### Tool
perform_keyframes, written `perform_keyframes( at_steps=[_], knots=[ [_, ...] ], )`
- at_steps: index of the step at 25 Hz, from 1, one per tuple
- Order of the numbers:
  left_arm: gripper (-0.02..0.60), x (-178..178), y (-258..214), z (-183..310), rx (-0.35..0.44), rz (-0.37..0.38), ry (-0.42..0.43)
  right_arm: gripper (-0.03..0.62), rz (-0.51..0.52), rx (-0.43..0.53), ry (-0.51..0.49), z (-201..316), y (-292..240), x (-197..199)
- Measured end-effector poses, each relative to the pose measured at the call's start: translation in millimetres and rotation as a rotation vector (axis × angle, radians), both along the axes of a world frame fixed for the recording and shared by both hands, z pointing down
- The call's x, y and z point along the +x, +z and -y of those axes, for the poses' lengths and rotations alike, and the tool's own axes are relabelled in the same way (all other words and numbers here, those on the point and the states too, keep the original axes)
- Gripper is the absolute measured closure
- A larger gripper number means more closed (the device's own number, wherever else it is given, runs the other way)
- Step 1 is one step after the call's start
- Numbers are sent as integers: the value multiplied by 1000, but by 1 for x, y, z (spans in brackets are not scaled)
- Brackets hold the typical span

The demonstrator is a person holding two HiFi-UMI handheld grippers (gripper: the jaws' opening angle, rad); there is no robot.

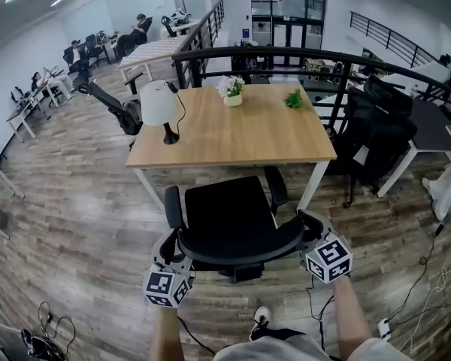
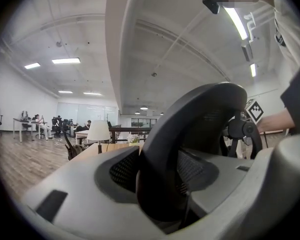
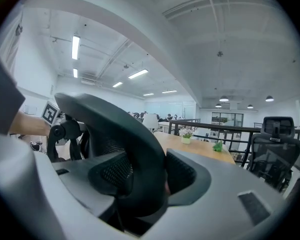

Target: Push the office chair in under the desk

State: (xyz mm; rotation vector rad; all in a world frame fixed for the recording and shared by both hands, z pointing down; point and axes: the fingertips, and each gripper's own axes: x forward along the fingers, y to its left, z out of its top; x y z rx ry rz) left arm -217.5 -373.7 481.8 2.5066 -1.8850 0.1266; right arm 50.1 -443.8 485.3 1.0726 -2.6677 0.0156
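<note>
The office chair (image 1: 229,216) was black — seat, armrests and back rim. The counter (image 1: 244,138) had a pale wood-grain top and white legs. The table lamp (image 1: 160,104) had a white shade and black base. The potted flowers (image 1: 232,90) were white, the small plant (image 1: 294,99) green. The floor (image 1: 75,201) showed grey-brown planks. The left tongs (image 1: 171,250) and right tongs (image 1: 310,230) were light grey — their cubes patterned in black-and-white squares.
</note>
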Motion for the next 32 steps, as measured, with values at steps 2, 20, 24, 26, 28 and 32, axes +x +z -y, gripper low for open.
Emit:
perform_keyframes(
  at_steps=[2,20,24,26,28,32],
  knots=[
    [314,-6,-1,9,11,-3,-25,353,-1,0,-21,9,0,-6],
    [318,-50,0,96,12,-16,-36,351,10,-22,-27,88,0,-48],
    [318,-61,-2,128,8,-18,-17,352,9,-27,-4,114,-2,-58],
    [318,-68,-2,142,5,-21,-13,352,6,-27,3,127,-2,-64],
    [319,-75,-2,157,6,-26,-11,352,6,-26,10,141,-2,-71],
    [319,-85,-3,187,6,-27,10,350,15,-25,40,165,-4,-80]
  ],
)
